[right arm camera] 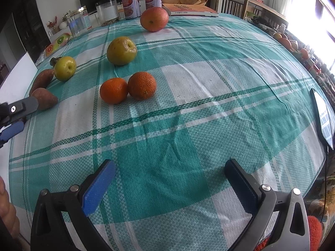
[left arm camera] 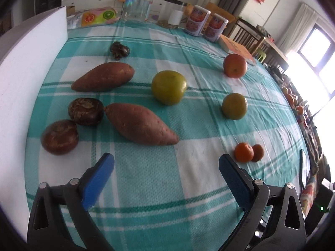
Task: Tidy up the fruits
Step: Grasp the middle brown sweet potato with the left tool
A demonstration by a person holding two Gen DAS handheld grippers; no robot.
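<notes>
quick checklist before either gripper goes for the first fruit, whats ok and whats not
1. Left gripper open and holding nothing: ok.
2. Right gripper open and holding nothing: ok.
3. Bare tablecloth in front of the right gripper, nothing blocking the way to the two small oranges: ok.
4. Small oranges free to grasp one at a time: not ok, they sit touching each other.
5. Near sweet potato clear of its neighbours: not ok, its tip lies against a dark brown round fruit.
6. A bin or tray for sorted fruit: cannot tell, none is evident in either view.
</notes>
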